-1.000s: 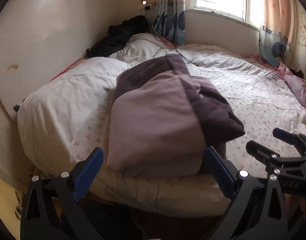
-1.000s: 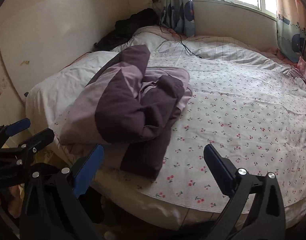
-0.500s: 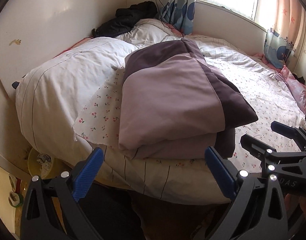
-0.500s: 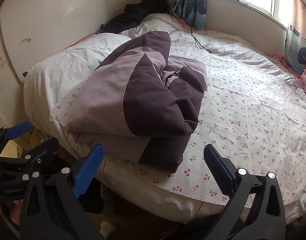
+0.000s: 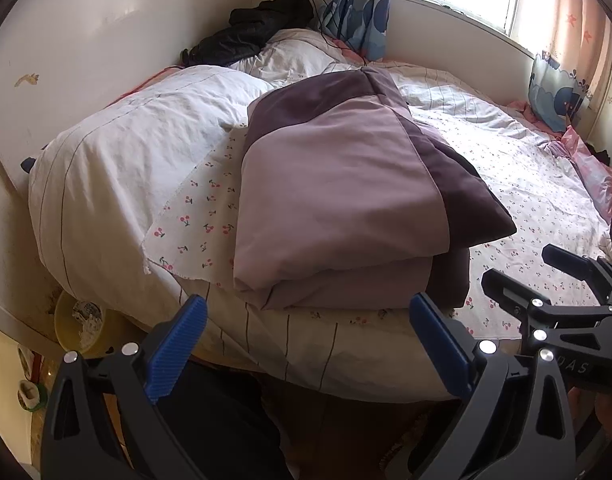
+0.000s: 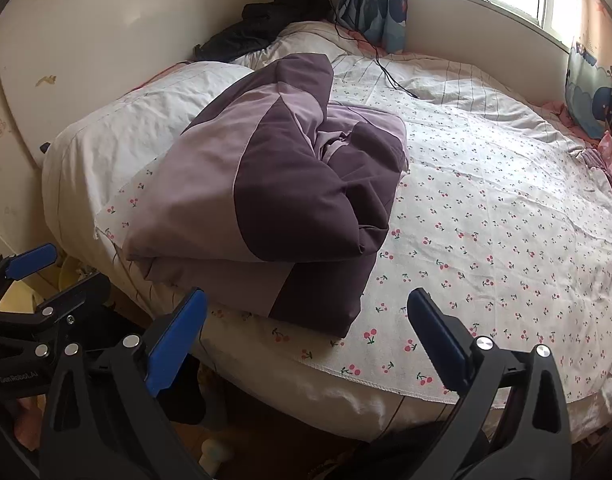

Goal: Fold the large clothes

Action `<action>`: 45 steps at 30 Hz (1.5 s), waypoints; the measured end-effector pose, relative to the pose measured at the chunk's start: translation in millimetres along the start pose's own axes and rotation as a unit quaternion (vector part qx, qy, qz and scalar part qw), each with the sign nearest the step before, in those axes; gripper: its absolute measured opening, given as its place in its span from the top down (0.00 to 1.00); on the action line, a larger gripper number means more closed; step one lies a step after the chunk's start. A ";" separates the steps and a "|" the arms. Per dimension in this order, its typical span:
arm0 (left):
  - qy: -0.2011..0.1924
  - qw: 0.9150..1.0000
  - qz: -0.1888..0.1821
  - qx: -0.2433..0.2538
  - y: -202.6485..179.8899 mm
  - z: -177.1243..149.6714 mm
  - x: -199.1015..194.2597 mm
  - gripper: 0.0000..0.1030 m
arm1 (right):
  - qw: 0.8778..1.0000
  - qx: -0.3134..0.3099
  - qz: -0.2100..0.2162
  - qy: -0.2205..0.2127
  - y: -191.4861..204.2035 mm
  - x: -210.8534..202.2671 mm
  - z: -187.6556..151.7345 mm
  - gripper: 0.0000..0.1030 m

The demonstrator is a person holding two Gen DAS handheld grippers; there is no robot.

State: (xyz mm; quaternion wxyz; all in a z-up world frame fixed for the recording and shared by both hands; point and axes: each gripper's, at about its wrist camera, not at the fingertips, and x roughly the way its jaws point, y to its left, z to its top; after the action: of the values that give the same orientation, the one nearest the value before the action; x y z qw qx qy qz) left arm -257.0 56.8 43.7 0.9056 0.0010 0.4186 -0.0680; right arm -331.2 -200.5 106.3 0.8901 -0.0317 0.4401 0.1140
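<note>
A large padded garment in light and dark purple [image 5: 346,196] lies folded in a thick bundle on the cherry-print sheet [image 6: 486,208], near the bed's front edge. Seen from the right wrist, the garment [image 6: 274,196] shows a dark panel on top and a rumpled inner fold. My left gripper [image 5: 306,344] hangs open just short of the bed edge, below the bundle, with nothing between its fingers. My right gripper [image 6: 306,340] is open too, off the bed edge and empty. Each gripper shows in the other's view: the right gripper [image 5: 542,276] and the left gripper [image 6: 46,276].
A white quilt [image 5: 138,140] is heaped left of the bundle. A black jacket [image 5: 250,36] lies at the far corner by the wall, with a cable [image 6: 386,68] trailing over the bed. Curtains [image 5: 358,4] hang by the window. A yellow basin [image 5: 82,328] sits on the floor.
Both grippers have drawn back and down from the bed, so the bundle now sits farther away and more floor shows. The garment itself has not moved.
</note>
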 end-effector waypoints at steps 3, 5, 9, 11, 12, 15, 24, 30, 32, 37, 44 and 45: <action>0.002 1.000 -0.003 -0.001 1.7 0.6 0.7 0.05 | 1.000 0.000 0.001 0.004 0.4 2.3 -1.2 0.06; 0.002 1.000 -0.002 -0.002 2.3 0.9 0.5 0.05 | 1.000 -0.001 0.001 0.006 0.7 3.1 -2.0 0.06; 0.002 1.000 0.000 -0.001 3.0 1.4 0.8 0.05 | 1.000 -0.001 0.003 0.009 -0.8 4.7 -2.2 0.06; 0.002 1.000 0.001 0.000 3.3 1.7 1.1 0.05 | 1.000 0.000 0.003 0.010 -1.5 5.7 -2.4 0.06; 0.003 1.000 0.001 0.001 3.1 1.7 1.5 0.05 | 1.000 0.000 0.003 0.011 -1.5 6.1 -2.7 0.06; 0.005 1.000 0.005 0.003 2.5 2.2 2.9 0.05 | 1.000 0.002 0.003 0.011 -1.1 6.9 -3.6 0.06; 0.014 1.000 0.006 0.002 1.2 1.5 8.3 0.05 | 1.000 0.011 0.006 0.019 -4.8 13.5 -8.1 0.06; 0.020 1.000 0.006 0.006 -2.5 0.9 13.4 0.05 | 1.000 0.014 0.008 0.024 -5.5 19.0 -10.0 0.06; 0.024 1.000 0.004 0.007 -3.1 1.3 16.0 0.05 | 1.000 0.015 0.009 0.025 -5.6 20.7 -10.6 0.06; 0.037 0.999 -0.023 -0.021 2.3 1.5 24.1 0.05 | 0.999 0.016 0.013 0.029 -5.1 26.6 -11.5 0.06; 0.021 0.999 -0.017 -0.028 8.2 3.4 21.9 0.06 | 0.999 0.016 0.018 0.029 -4.2 26.5 -14.6 0.06; 0.019 0.999 -0.011 -0.023 6.7 2.9 20.2 0.06 | 0.999 0.016 0.017 0.027 -4.2 24.6 -14.6 0.06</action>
State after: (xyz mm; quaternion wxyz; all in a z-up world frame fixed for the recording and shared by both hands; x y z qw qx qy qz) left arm -241.0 60.7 29.9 0.8963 -0.0228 0.4375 -0.0682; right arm -327.1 -202.5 77.7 0.8764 -0.0127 0.4659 0.1210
